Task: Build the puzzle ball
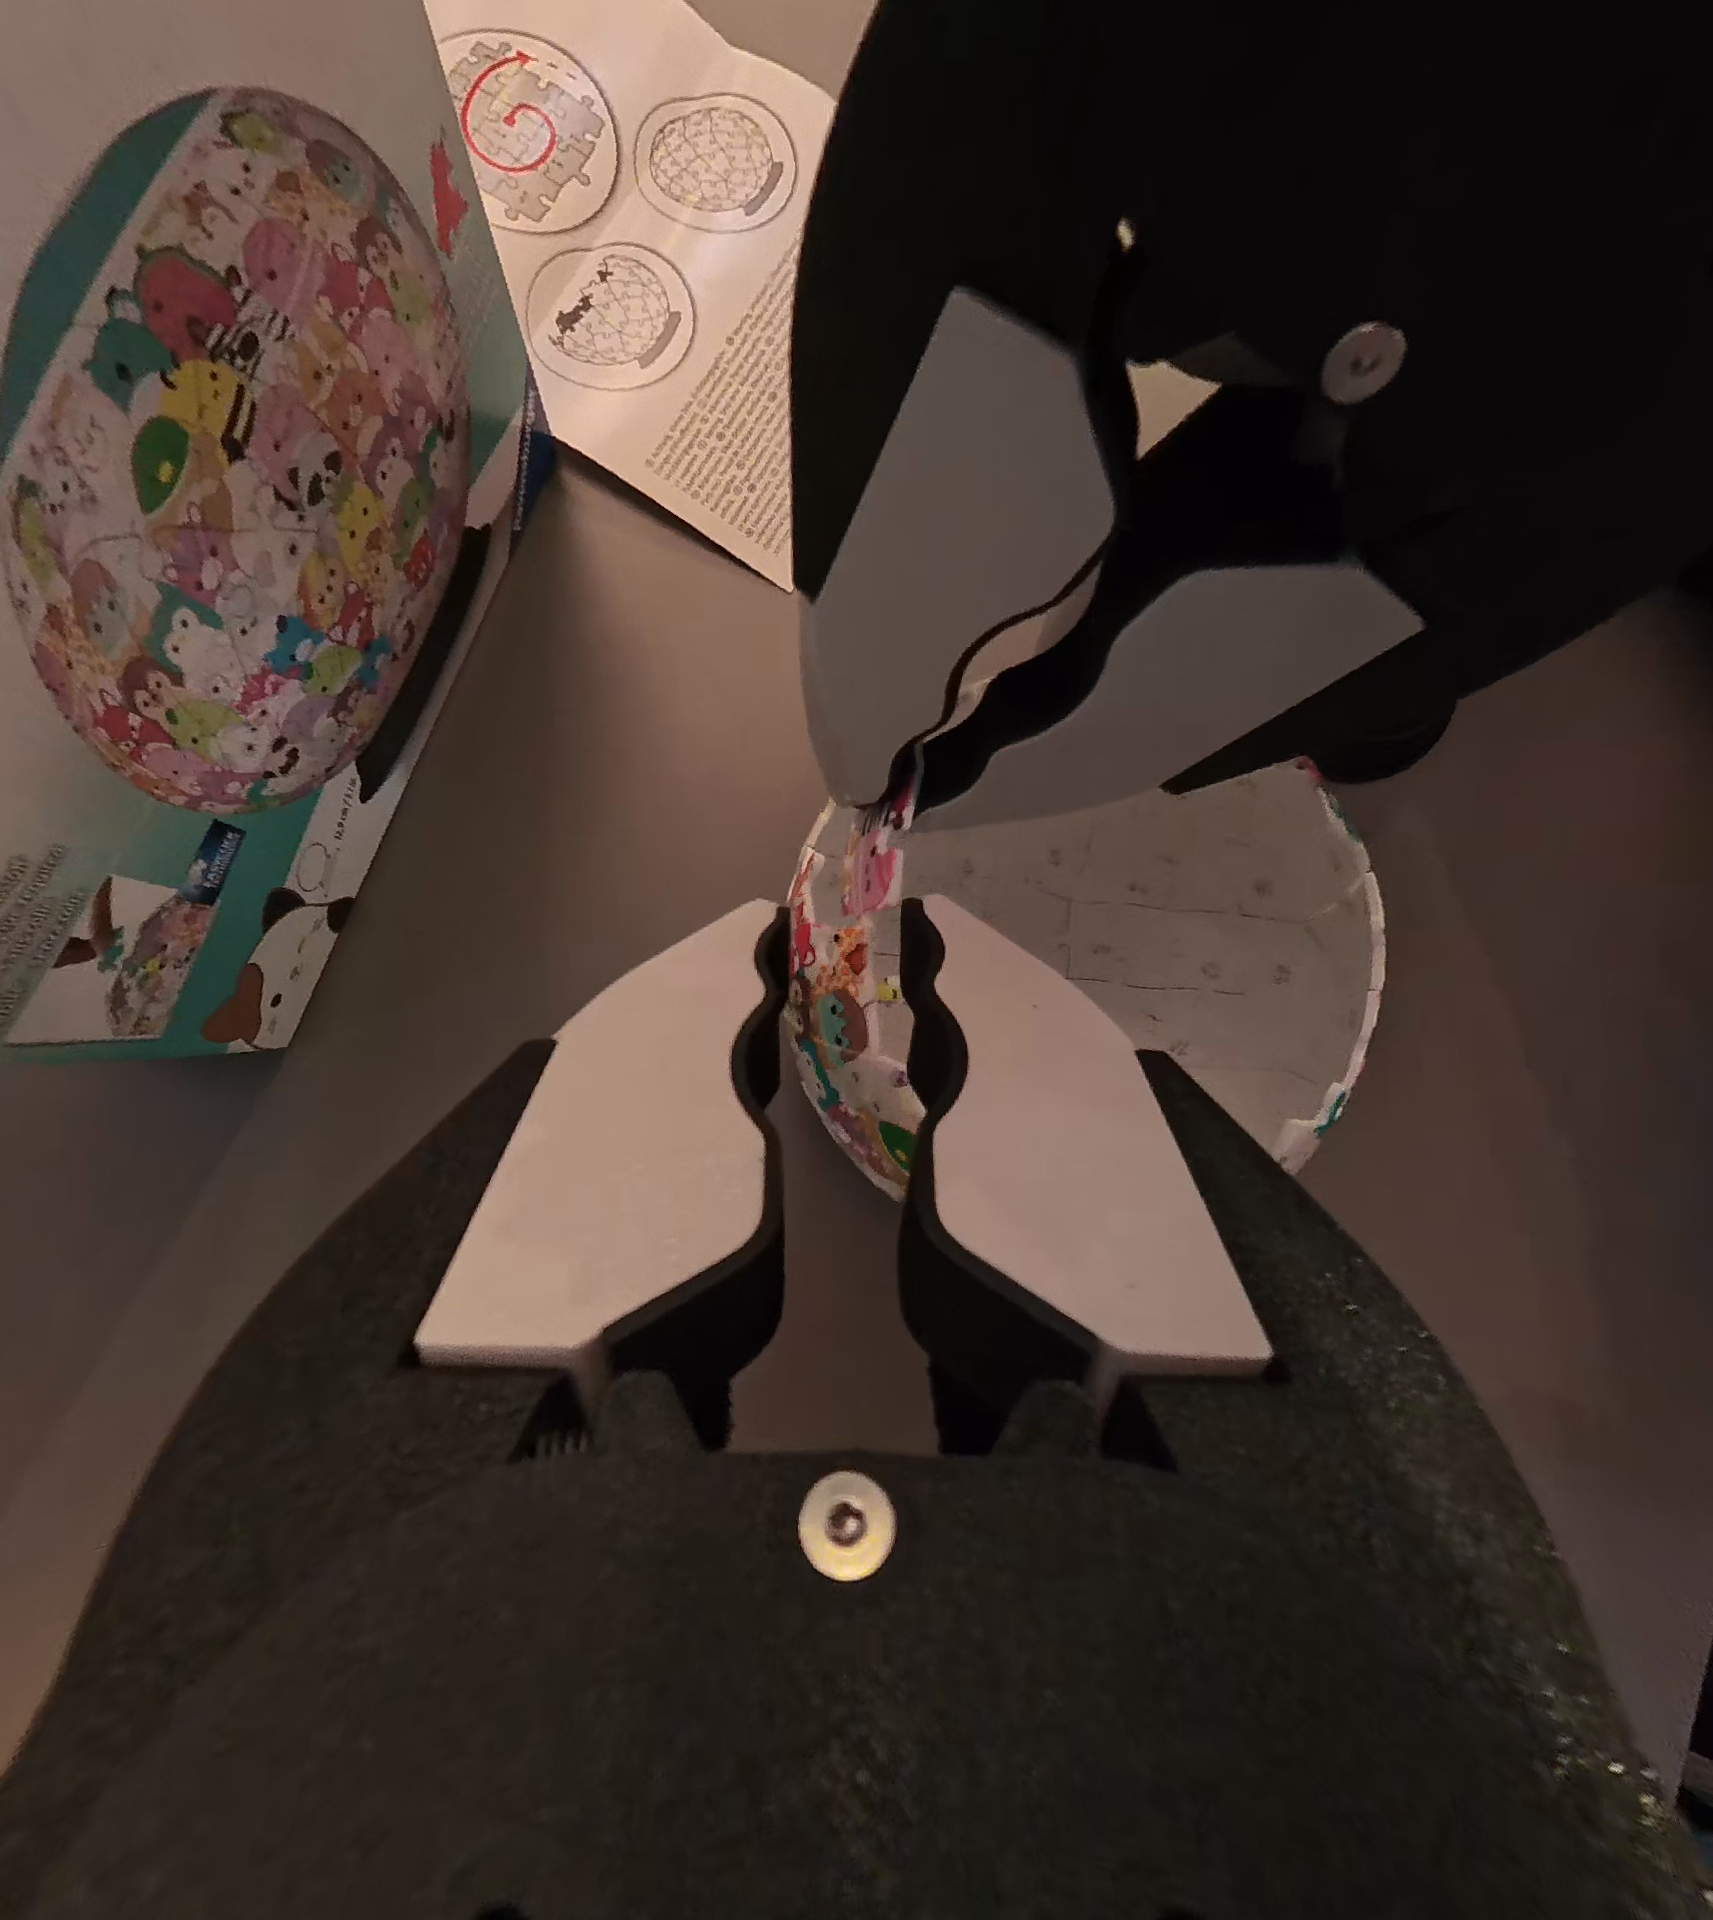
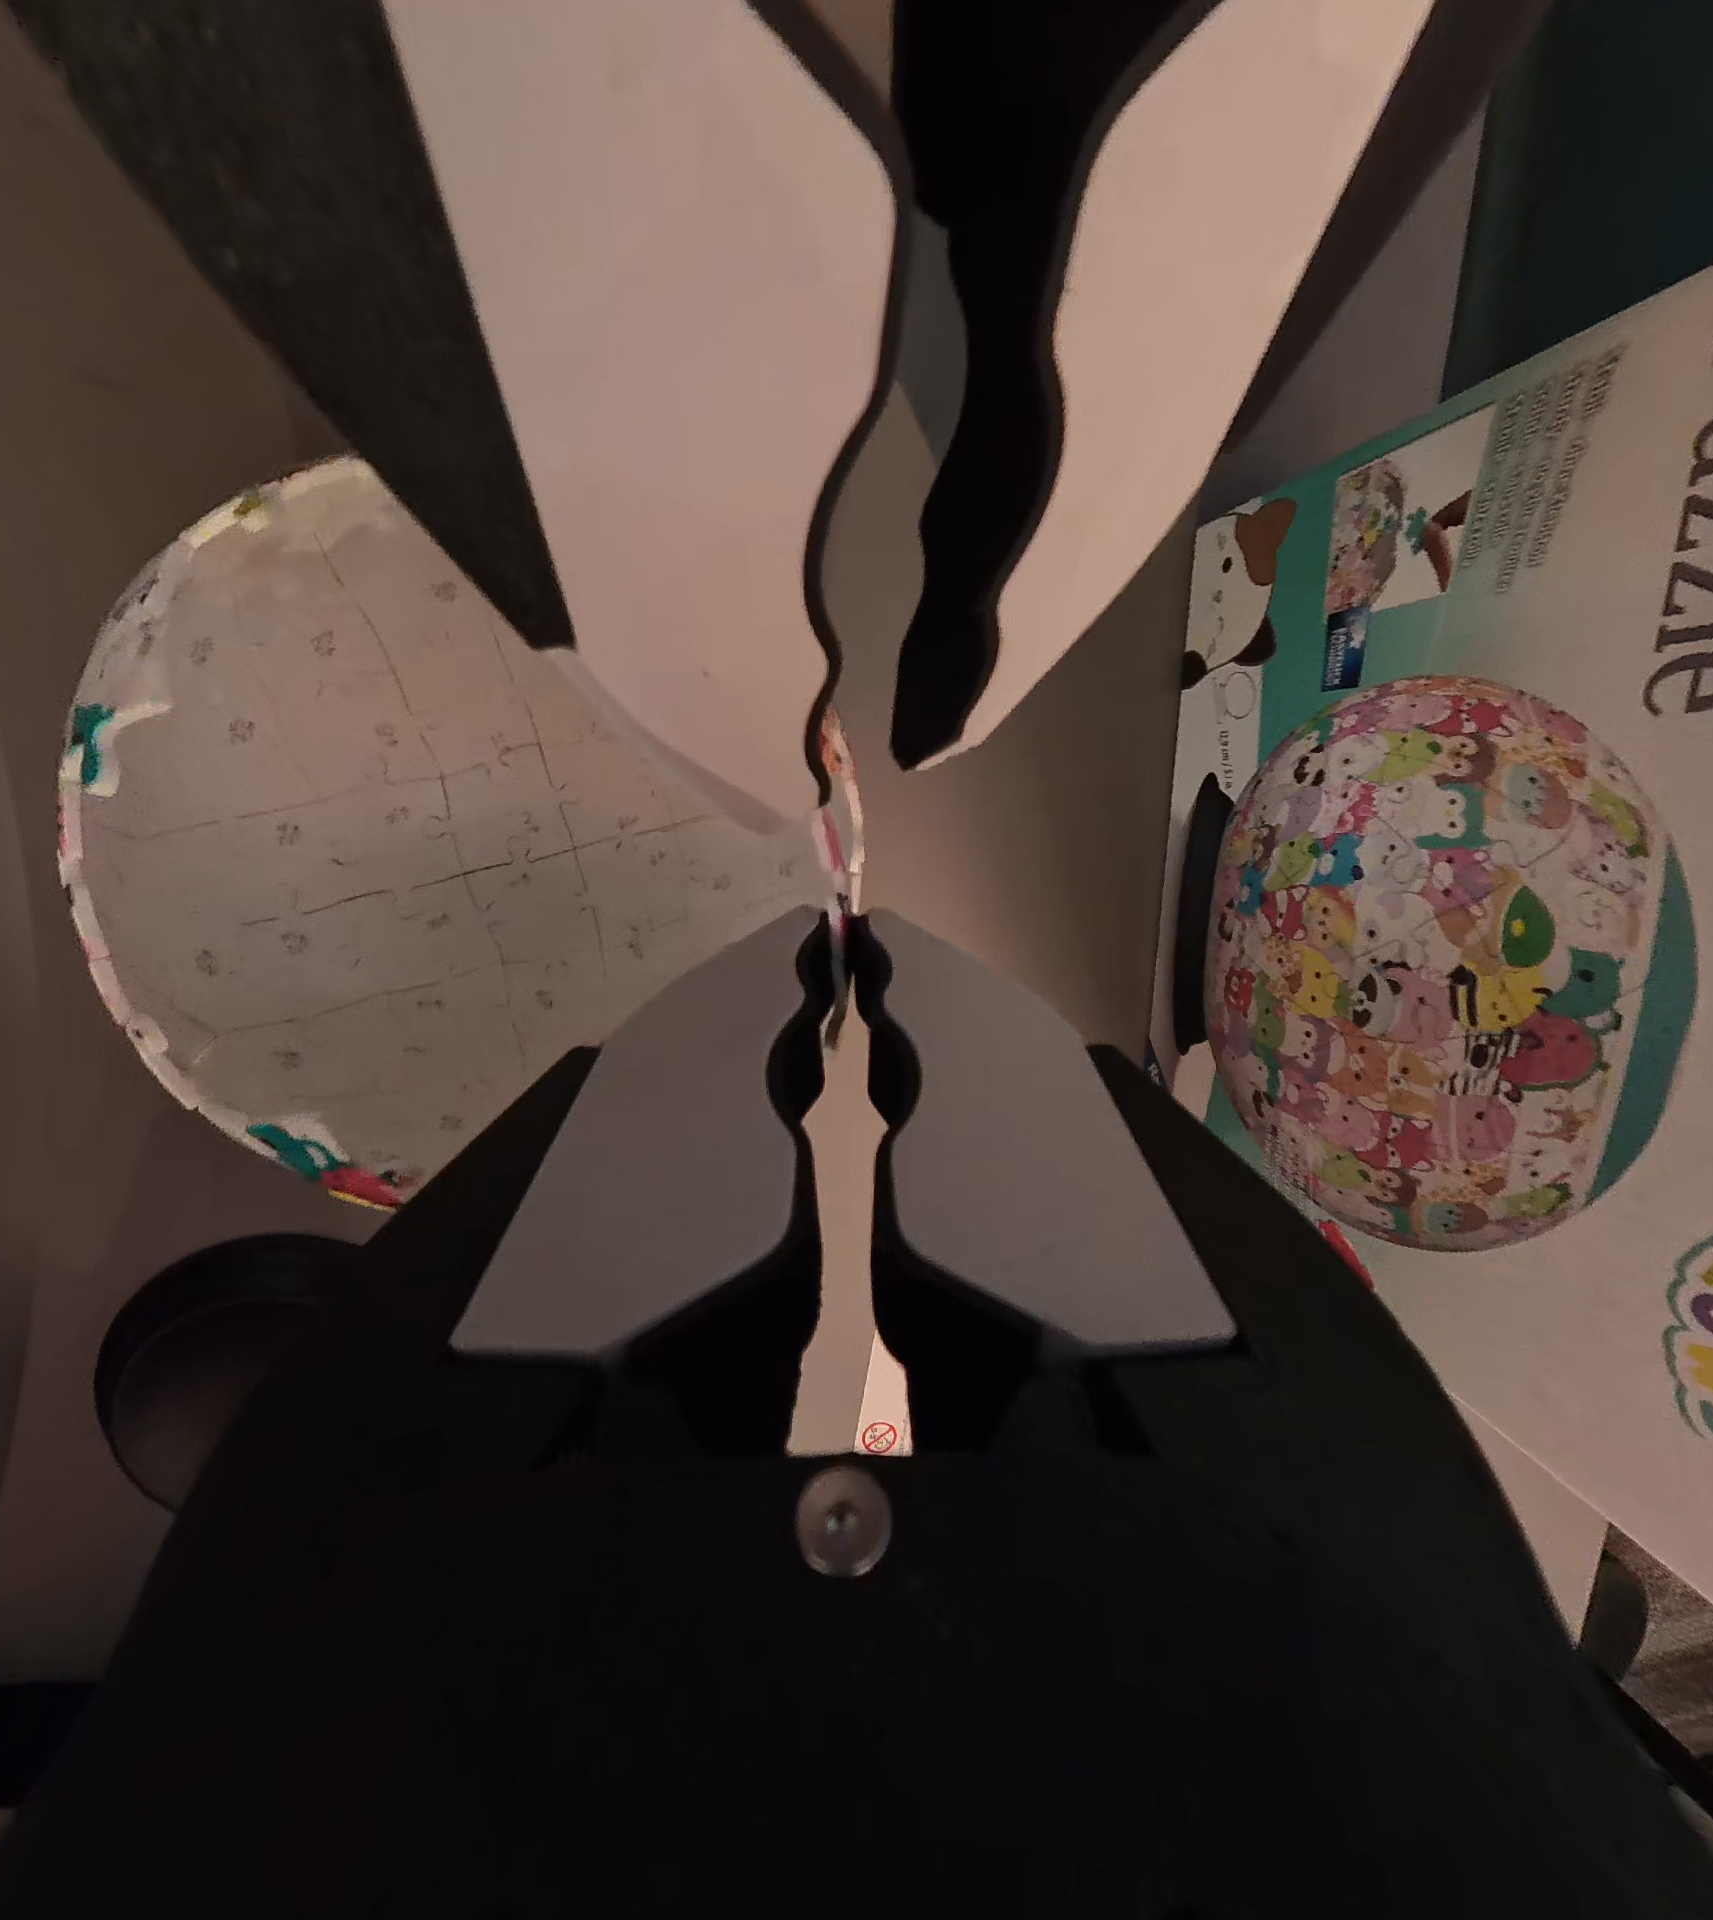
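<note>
The half-built puzzle ball (image 1: 1195, 935) is a bowl-shaped shell, white inside and printed with colourful characters outside; it also shows in the right wrist view (image 2: 364, 831). My left gripper (image 1: 844, 920) straddles the shell's wall, one finger inside and one outside, and holds it. It shows in the right wrist view (image 2: 862, 769) coming in from the top. My right gripper (image 2: 839, 925) is shut on a small pink and white puzzle piece (image 2: 836, 852) and holds it against the shell's rim. In the left wrist view the right gripper (image 1: 883, 805) comes down from the upper right.
The puzzle box (image 1: 208, 468), with a picture of the finished ball, lies at the left, and at the right in the right wrist view (image 2: 1454, 935). A white instruction sheet (image 1: 644, 260) lies beyond it. A black round stand (image 2: 197, 1361) sits near the shell on the grey table (image 1: 571, 727). Only a small space, under 4 cm, lies between the two pairs of fingers.
</note>
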Action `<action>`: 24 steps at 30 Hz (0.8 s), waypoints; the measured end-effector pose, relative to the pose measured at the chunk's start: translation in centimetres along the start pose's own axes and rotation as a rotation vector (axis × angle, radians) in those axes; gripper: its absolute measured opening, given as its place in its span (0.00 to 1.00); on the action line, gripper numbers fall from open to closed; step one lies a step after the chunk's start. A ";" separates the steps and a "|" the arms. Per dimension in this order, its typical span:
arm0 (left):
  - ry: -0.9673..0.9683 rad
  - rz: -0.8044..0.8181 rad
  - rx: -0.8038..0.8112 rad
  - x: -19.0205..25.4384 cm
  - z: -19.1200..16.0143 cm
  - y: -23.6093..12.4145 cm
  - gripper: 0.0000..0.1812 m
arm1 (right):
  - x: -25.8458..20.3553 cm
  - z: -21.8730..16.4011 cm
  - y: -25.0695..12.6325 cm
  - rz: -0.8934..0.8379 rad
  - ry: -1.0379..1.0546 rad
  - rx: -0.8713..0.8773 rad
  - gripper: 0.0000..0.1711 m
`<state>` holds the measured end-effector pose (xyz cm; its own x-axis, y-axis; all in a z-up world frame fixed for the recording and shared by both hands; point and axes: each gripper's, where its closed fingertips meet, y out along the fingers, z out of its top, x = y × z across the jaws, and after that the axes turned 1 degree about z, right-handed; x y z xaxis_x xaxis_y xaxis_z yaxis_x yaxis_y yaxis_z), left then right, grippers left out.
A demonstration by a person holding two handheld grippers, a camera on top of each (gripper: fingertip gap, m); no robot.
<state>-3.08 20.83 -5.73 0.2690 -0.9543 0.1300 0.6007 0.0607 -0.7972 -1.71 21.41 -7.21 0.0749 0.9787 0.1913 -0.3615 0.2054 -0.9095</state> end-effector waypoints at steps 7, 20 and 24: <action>-0.002 -0.010 -0.023 0.1 -0.3 0.3 0.10 | 0.0 -0.1 0.2 -0.005 0.000 -0.015 0.02; 0.005 0.013 -0.028 0.0 -0.4 0.4 0.07 | 0.1 0.1 0.2 -0.033 0.018 0.002 0.02; 0.001 0.012 -0.036 0.3 -0.3 0.4 0.06 | 0.1 0.0 0.1 -0.042 0.027 0.007 0.02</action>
<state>-3.00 20.52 -6.21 0.2749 -0.9540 0.1198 0.5704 0.0615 -0.8191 -1.75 21.52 -7.32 0.1151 0.9690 0.2188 -0.3637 0.2460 -0.8984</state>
